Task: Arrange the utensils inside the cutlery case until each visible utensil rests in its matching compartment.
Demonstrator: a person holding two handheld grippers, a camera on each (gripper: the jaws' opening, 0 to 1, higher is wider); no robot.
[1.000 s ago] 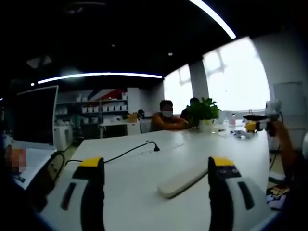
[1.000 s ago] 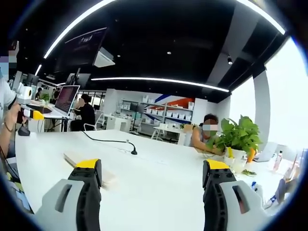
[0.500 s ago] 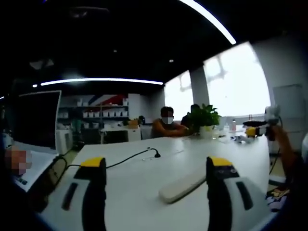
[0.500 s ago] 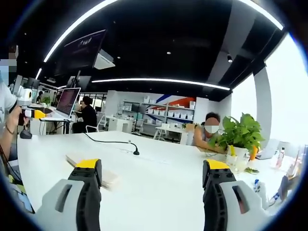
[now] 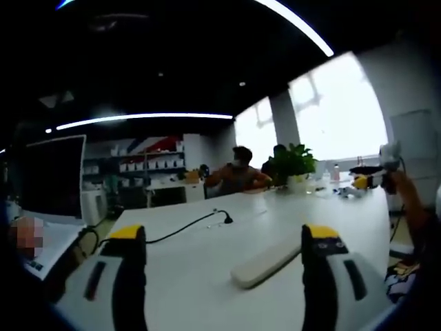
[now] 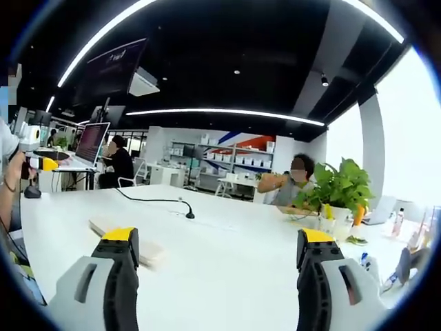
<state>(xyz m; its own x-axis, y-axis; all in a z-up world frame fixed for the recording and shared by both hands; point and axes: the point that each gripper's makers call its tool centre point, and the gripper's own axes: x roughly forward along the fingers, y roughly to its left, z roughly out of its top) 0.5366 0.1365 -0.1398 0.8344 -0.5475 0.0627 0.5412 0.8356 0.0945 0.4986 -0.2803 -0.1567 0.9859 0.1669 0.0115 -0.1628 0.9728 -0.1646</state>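
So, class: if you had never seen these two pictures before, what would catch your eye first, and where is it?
A big white table spreads ahead of both open grippers, with a long pale case lying flat on it near the left gripper. Past the right gripper, a leafy potted plant stands at the table's far side beside a seated person.

Open-plan office: long white table point(image 6: 227, 255), monitors point(image 6: 94, 141), shelving point(image 6: 238, 165).

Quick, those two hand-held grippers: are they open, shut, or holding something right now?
Left hand-held gripper: open, jaws wide apart, nothing between them, above the white table.
Right hand-held gripper: open, jaws wide apart, holding nothing.
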